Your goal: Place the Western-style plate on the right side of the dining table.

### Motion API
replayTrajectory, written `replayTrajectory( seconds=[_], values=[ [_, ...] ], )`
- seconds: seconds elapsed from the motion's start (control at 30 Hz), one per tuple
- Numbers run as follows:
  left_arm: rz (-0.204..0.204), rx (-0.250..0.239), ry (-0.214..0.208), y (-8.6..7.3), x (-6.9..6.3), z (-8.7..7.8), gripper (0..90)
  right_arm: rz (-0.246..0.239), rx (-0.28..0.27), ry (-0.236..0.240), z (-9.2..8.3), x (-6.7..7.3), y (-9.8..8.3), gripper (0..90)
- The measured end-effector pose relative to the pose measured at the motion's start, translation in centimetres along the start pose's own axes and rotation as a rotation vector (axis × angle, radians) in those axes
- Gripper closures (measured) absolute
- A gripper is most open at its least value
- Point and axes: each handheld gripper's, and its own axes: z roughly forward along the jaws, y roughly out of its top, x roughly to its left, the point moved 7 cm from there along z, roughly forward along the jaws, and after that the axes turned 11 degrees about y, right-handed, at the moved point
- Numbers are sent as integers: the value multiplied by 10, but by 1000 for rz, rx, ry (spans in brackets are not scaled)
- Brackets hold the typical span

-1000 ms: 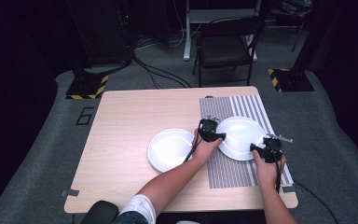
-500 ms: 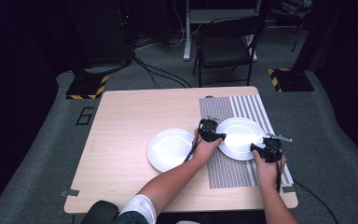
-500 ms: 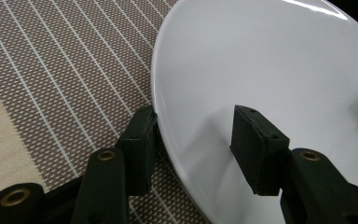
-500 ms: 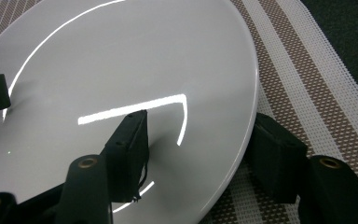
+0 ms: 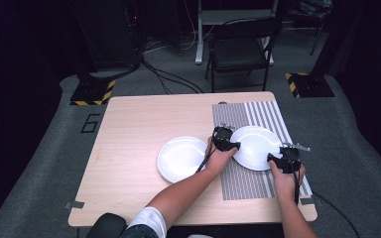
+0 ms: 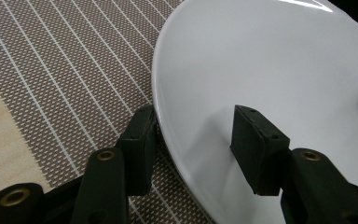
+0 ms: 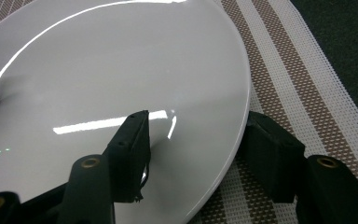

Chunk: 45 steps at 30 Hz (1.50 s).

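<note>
A pale wooden counter [image 5: 129,163] carrying a striped mat [image 5: 258,116] stands on grey carpet in a dark room, a black chair [image 5: 240,52] beyond it. The left hand-held gripper [image 5: 224,140] and right hand-held gripper [image 5: 283,159] each straddle opposite rims of the white plate [image 5: 255,146] lying on the mat between them; whether the pads press is unclear. A second plate [image 5: 181,158] sits just left of the left hand-held gripper. Since the earlier frames, neither plate has shifted; the right jaws have just been closing across the rim.
</note>
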Motion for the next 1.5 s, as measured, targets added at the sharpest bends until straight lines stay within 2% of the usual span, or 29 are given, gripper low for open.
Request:
replayTrajectory(
  seconds=[0.13,0.23,0.43,0.6,0.63,0.67,0.83,0.97,1.07,1.2,1.37,1.5],
  values=[
    [7,1,9,0,0,0,507,-2,-11,-1,0,0,0,423],
    [3,-21,13,3,1,-3,505,-7,-8,-24,-2,0,-1,426],
    [-3,-23,0,5,1,-7,489,-29,-20,-13,-7,1,2,431],
    [-12,-38,-22,7,0,-12,482,-22,-12,-19,-7,1,1,430],
    [-29,-44,-28,8,0,-12,481,-22,-12,-17,-8,1,1,429],
    [-28,-44,-25,7,1,-13,479,-24,-16,-15,-9,2,1,427],
    [-37,-49,-37,8,8,-18,469,-28,-21,-9,-15,4,4,423],
    [-25,-56,-45,7,15,-25,460,-46,-22,12,-20,10,7,418],
    [-35,-64,-46,7,21,-30,460,-60,-34,25,-24,13,9,416],
    [-27,-73,-29,8,33,-39,460,-72,-41,46,-27,19,10,414],
    [-34,-82,-28,9,42,-48,457,-102,-46,67,-31,28,11,412],
    [-33,-89,-21,9,51,-54,455,-104,-41,99,-32,34,13,411]
  ],
)
